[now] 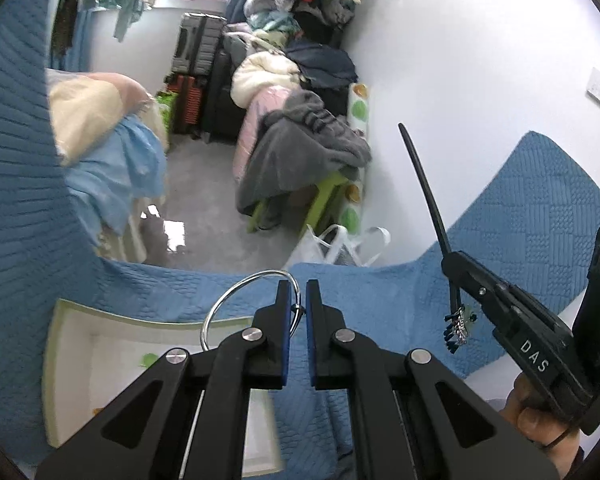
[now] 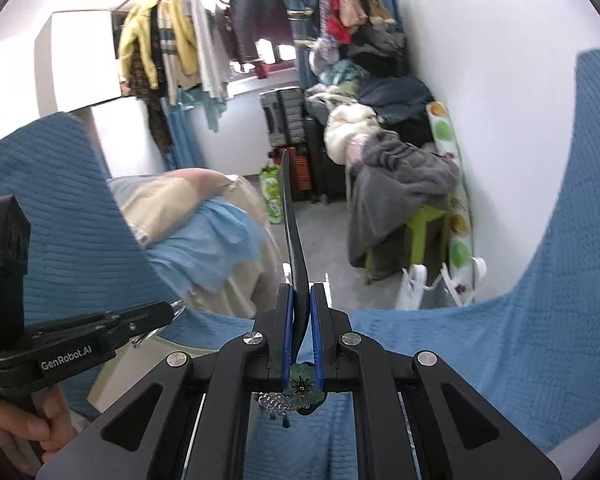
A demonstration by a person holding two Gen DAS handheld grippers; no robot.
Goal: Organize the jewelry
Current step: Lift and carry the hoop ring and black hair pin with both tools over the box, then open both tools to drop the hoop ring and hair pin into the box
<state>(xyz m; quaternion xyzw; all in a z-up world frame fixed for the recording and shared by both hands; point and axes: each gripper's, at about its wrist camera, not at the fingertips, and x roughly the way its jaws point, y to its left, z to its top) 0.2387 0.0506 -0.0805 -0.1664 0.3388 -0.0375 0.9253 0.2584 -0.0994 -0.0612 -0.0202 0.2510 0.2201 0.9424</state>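
Two hand-held grippers raised above a bed covered with a blue quilt (image 1: 380, 320), each carrying one piece of jewelry. The left gripper (image 1: 299, 300) is closed on a thin silver bangle (image 1: 236, 300), pinched at its clasp so the hoop stands out to the left above a white box (image 1: 72, 360) with a pale green rim lying on the quilt. The right gripper (image 2: 300, 308) is clamped on a long black hair stick (image 2: 290, 220), whose pointed end rises past the fingertips while its green flower ornament (image 2: 302, 390) and small dangling beads hang behind the pads. To do this step well, both grips should stay firm during the carry, the hair stick should be kept clear of the bangle, and each piece should be lowered into the box before release, the hoop laid flat, not dropped. The interior of the box is largely covered by the left gripper, so any dividers or contents cannot be made out; small green and orange marks inside it are unidentifiable. Only parts of the holding hands show at the picture edges.
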